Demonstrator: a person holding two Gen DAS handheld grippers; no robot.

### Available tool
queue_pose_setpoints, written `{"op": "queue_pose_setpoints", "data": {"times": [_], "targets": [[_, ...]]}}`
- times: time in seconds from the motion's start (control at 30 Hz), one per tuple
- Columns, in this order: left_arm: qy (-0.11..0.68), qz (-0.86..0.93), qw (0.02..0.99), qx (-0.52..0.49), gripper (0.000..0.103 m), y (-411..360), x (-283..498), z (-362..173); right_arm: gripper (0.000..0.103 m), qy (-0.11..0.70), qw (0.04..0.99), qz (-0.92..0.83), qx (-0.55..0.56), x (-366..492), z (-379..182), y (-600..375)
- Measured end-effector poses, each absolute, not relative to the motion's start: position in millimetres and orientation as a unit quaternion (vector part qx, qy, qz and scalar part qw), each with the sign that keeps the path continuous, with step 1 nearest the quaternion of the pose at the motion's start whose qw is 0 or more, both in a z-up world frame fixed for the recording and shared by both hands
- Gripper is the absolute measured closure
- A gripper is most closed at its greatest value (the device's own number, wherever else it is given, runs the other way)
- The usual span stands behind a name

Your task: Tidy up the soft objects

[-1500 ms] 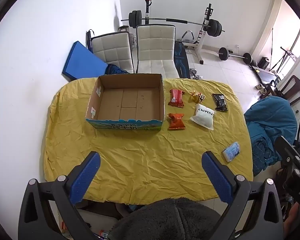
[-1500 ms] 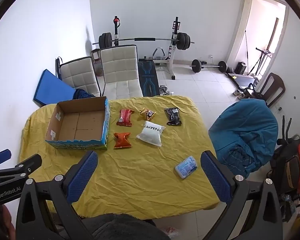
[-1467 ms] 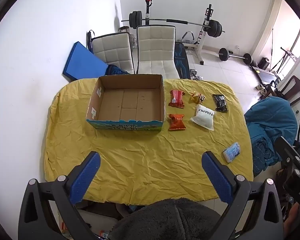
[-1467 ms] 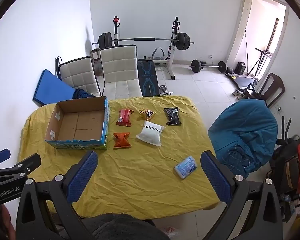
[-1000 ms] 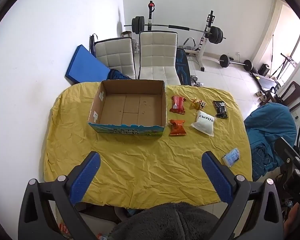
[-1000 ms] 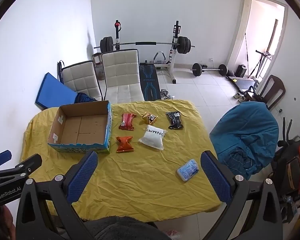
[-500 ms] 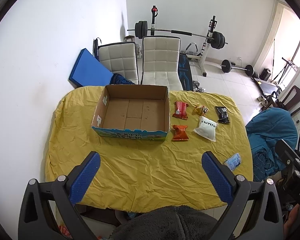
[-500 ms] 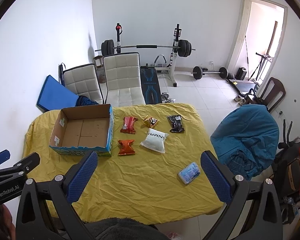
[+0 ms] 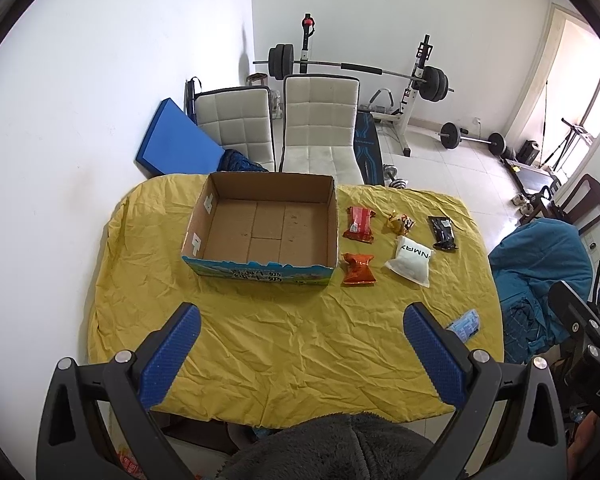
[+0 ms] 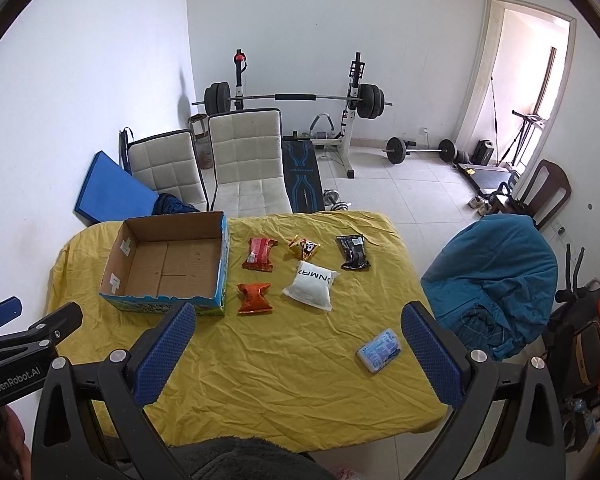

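Note:
An open empty cardboard box (image 9: 260,228) (image 10: 168,268) stands on the yellow tablecloth (image 9: 280,340). To its right lie a red packet (image 9: 358,224) (image 10: 259,255), an orange packet (image 9: 357,269) (image 10: 254,298), a small yellow packet (image 9: 400,222) (image 10: 303,249), a white pouch (image 9: 412,260) (image 10: 312,285), a black packet (image 9: 443,233) (image 10: 353,257) and a blue tissue pack (image 9: 466,324) (image 10: 379,349) near the right edge. My left gripper (image 9: 302,354) and right gripper (image 10: 298,354) are both open and empty, held high above the table's near edge.
Two white chairs (image 9: 320,128) stand behind the table, with a blue mat (image 9: 176,148) and a barbell rack (image 9: 380,76) beyond. A chair draped in blue cloth (image 10: 496,276) stands at the table's right. A dark fleece (image 9: 332,448) lies below the grippers.
Both grippers have risen and pulled back a little, so the table and box sit lower and farther in view. Nothing on the table has moved.

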State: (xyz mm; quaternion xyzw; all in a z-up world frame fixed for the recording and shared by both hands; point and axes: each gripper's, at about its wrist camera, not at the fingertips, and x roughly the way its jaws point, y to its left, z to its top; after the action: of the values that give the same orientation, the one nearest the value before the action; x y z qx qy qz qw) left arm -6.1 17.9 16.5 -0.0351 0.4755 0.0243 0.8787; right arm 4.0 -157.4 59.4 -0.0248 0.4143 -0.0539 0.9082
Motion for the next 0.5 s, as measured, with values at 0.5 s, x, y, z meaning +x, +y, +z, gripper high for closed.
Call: {"op": "queue_pose_setpoints", "data": {"times": [0.5], "targets": [[0.471,0.025,0.881,-0.039,0.000,21.8,-4.5,17.3,0.000,0.408,0.911,-0.051,-0.020,3.5,59.5,-157.4]]}}
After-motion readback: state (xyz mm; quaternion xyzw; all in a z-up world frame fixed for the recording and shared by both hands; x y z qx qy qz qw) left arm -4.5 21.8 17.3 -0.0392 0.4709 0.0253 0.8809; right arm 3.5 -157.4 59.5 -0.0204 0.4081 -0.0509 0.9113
